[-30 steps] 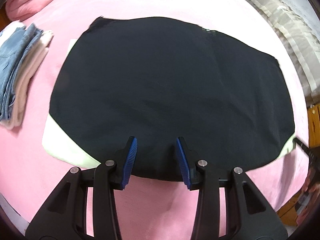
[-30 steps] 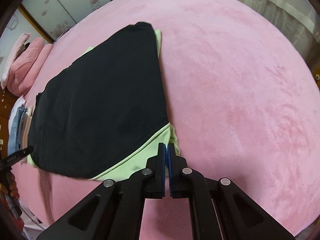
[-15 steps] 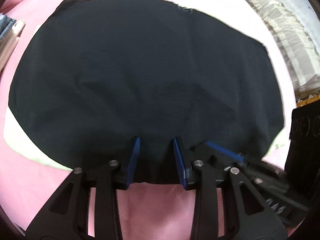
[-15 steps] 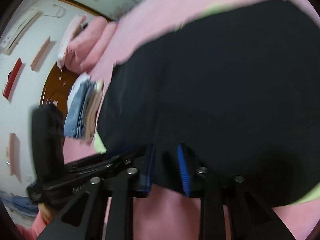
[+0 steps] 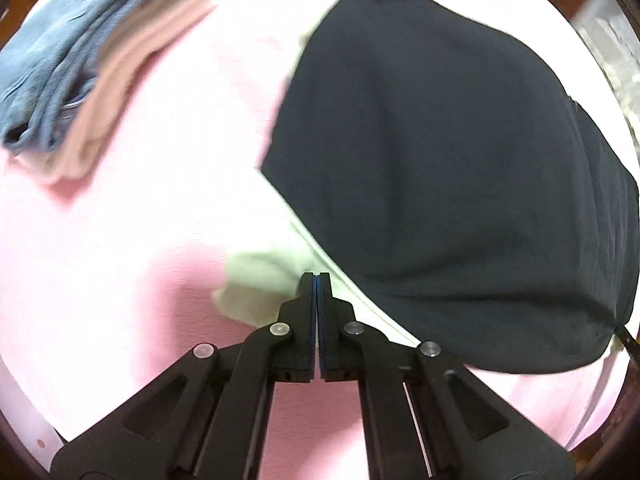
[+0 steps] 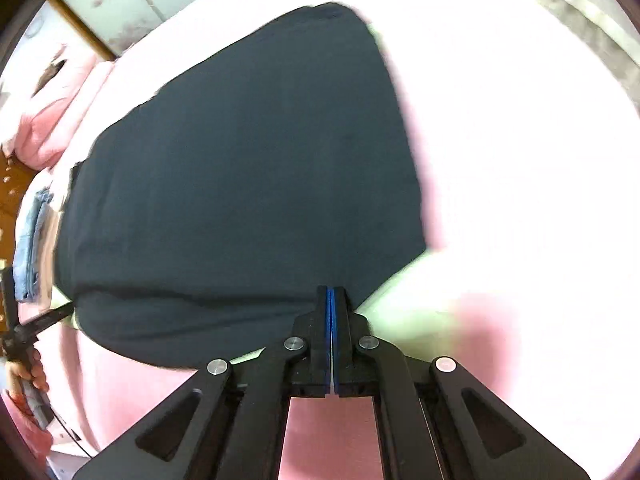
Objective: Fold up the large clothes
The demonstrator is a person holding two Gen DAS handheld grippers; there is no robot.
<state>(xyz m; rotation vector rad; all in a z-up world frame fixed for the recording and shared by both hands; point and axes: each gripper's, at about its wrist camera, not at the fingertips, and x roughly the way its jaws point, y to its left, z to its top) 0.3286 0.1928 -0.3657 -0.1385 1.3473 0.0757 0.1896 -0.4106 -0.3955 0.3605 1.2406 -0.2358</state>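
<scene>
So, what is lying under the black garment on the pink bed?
A pale green layer peeks out under the black garment at its near corners, also in the right wrist view. How far it extends underneath is covered.

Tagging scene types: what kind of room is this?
Probably a bedroom: a black garment lies on a pink bed cover, pink pillows sit at its far end, and folded clothes are stacked beside.

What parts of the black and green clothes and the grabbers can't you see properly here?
- Left wrist view: the left gripper is shut over the green corner; blur hides whether cloth is pinched.
- Right wrist view: the right gripper is shut at the black garment's edge; the fingers hide what's between them.
- Both views: black cloth covers most of the green layer.
</scene>
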